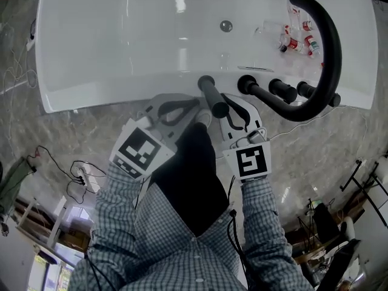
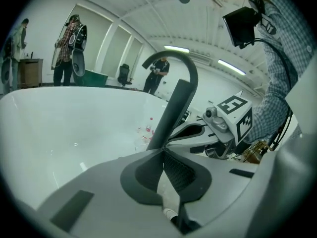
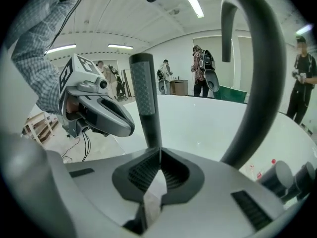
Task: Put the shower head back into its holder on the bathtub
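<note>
the white bathtub (image 1: 121, 47) fills the top of the head view, and along its near rim there is a row of black fittings. the shower head (image 1: 212, 96) is a black stick that stands upright with its foot at the rim, at the left end of this row. to its right are three black knobs (image 1: 282, 90) and a tall curved black faucet (image 1: 327, 47) which arches over the tub. some small bottles (image 1: 297, 38) with red caps lie inside the tub under the faucet. the left gripper (image 1: 197, 106) is just beside the shower head on its left, and the right gripper (image 1: 227, 102) is just beside it on its right, so the stick is between the two. in the left gripper view the jaws are pressed together at their tips with nothing between them, and the shower head (image 2: 173, 113) rises just behind the tips. the right gripper view shows the same: jaws clenched together and empty, with the ribbed shower head (image 3: 146, 98) just beyond them. some people (image 3: 200, 71) stand far behind the tub.
</note>
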The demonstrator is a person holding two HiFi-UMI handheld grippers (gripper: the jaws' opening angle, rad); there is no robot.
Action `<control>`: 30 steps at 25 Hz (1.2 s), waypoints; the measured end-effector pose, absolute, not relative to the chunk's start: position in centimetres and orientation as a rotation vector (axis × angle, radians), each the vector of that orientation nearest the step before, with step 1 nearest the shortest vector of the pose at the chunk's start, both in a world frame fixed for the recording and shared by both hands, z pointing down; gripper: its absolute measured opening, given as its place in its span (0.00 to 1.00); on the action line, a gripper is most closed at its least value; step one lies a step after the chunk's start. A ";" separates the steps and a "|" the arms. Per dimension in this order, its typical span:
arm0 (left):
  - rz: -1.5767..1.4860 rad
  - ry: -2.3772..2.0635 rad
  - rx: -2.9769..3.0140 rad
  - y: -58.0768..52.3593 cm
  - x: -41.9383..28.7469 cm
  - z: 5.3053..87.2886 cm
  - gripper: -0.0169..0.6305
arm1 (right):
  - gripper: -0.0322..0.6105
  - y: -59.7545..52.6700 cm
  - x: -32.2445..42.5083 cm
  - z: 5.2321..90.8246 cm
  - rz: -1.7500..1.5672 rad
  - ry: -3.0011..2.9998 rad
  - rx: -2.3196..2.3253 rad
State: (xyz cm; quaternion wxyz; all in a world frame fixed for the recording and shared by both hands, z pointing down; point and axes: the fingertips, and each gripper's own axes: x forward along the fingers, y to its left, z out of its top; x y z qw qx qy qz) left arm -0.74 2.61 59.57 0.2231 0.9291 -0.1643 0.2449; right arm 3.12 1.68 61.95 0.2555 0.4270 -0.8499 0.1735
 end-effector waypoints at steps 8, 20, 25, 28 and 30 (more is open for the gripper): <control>0.634 -0.436 2.598 3.3 0.0 51.8 0.04 | 0.08 2.5 4.8 53.9 0.555 -2.347 1.253; 0.493 -0.539 2.700 1.1 -0.4 34.8 0.04 | 0.08 -0.6 5.6 35.2 0.277 -2.507 1.362; 0.408 -0.602 2.728 0.8 -1.2 27.7 0.04 | 0.08 -1.3 5.3 27.2 0.144 -2.546 1.398; 0.341 -0.659 2.755 0.7 -2.1 23.6 0.04 | 0.08 -0.8 4.7 23.3 0.220 -2.575 1.425; 0.327 -0.684 2.789 0.9 -2.2 21.5 0.04 | 0.08 -0.1 5.1 21.5 0.208 -2.570 1.427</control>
